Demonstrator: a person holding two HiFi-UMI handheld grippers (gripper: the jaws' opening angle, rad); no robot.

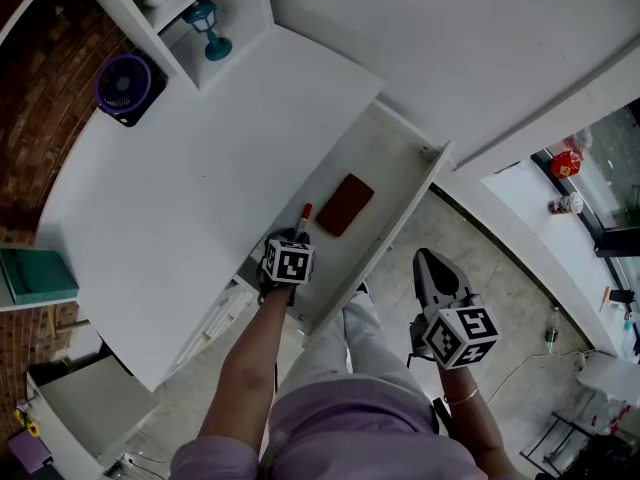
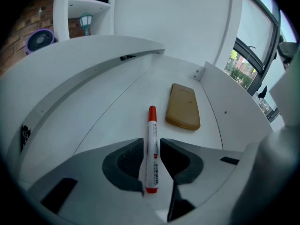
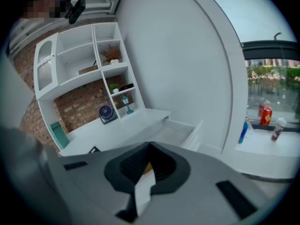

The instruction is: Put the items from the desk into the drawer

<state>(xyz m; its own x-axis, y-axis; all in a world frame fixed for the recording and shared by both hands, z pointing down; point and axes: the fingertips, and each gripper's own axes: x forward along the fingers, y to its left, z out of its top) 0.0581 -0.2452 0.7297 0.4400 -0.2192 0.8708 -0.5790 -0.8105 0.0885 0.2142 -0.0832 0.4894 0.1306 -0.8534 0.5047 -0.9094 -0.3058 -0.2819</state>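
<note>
The right gripper [image 3: 149, 149] hangs nearest, jaws clenched and empty. The left gripper [image 2: 152, 149] has its jaws released around the red marker [image 2: 152, 125], which lies in the drawer [image 1: 385, 148] left of a brown case [image 1: 345, 204]. The desk [image 1: 200, 198] beyond looks nearly cleared.

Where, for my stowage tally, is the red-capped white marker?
Left gripper view: the red-capped white marker is between the left gripper's jaws in the open white drawer, left of the flat brown case.
</note>
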